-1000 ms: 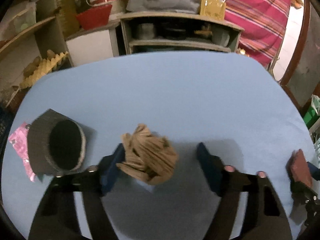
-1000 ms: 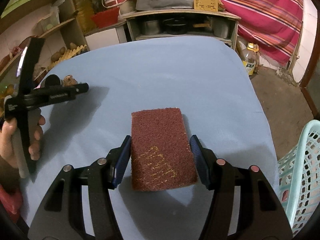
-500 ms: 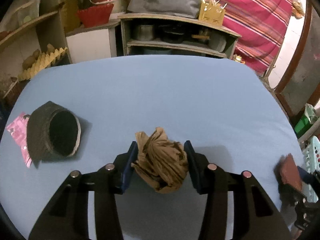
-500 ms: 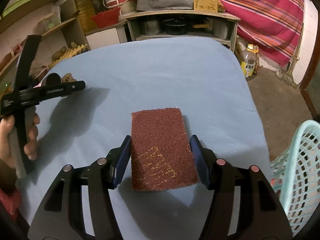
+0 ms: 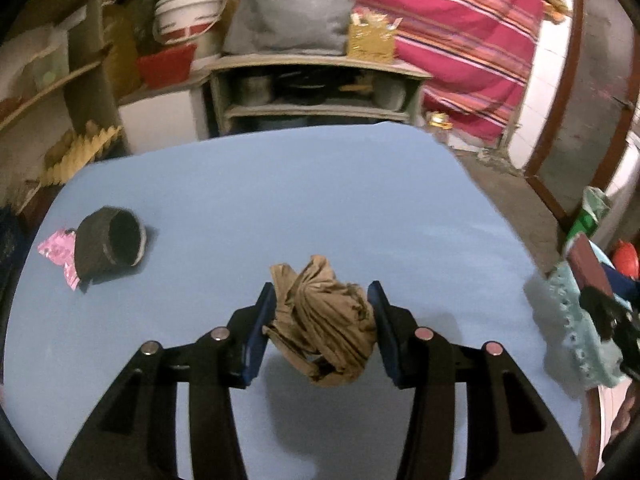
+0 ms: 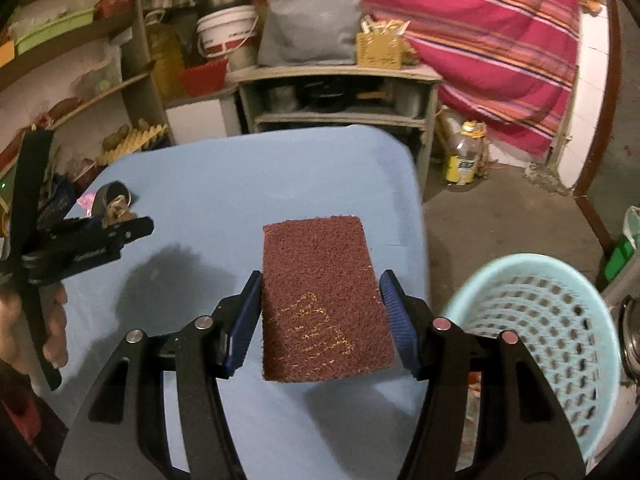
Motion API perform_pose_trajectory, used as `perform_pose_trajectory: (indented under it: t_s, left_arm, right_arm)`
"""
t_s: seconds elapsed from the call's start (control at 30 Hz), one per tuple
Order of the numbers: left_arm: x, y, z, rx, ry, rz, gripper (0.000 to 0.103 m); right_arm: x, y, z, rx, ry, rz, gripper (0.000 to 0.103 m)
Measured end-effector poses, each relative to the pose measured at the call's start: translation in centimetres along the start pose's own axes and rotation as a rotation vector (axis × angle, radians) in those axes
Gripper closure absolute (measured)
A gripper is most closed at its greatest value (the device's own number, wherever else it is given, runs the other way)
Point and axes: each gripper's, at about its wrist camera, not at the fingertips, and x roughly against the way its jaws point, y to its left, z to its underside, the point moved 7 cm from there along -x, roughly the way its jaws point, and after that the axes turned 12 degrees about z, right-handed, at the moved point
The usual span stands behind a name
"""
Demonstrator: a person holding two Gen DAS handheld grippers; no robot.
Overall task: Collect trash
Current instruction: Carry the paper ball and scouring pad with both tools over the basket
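Left wrist view first: our left gripper (image 5: 322,326) is clamped on a crumpled brown paper wad (image 5: 324,322), both blue pads pressed into its sides, and the wad hangs clear above the blue table (image 5: 300,192), throwing a shadow below it. Farther out on the left of the table lies a dark cardboard tube (image 5: 110,242) on its side, its open mouth toward us, with a pink foil wrapper (image 5: 56,248) touching its far-left side. At the right edge of this view we glimpse the mint plastic basket (image 5: 572,320) beside the table.

In the right wrist view our right gripper (image 6: 320,312) is partly closed, squeezing a maroon scouring pad (image 6: 320,296) by its long edges; the pad juts forward, raised above the table's right edge. Just right of it, off the table and lower, stands the perforated basket (image 6: 540,312), and we cannot see anything inside it. On the left a hand (image 6: 54,328) grips the other tool. Beyond the table stand cluttered shelves (image 6: 336,92), a white bucket (image 6: 226,30) and a striped red cloth (image 6: 480,36).
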Motion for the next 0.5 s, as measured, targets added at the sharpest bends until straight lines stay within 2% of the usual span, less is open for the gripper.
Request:
perform_pose_trajectory:
  t_s: [0.27, 0.5]
  left_arm:
    - [1.8, -10.2, -0.8, -0.116, -0.037, 0.090, 0.056]
    - [0.1, -18.4, -1.0, -0.182, -0.015, 0.192, 0.056]
  right_arm:
    - [3.2, -8.8, 1.0, -0.079, -0.012, 0.098, 0.044]
    - [5.8, -15.7, 3.0, -0.129, -0.001, 0.195, 0.044]
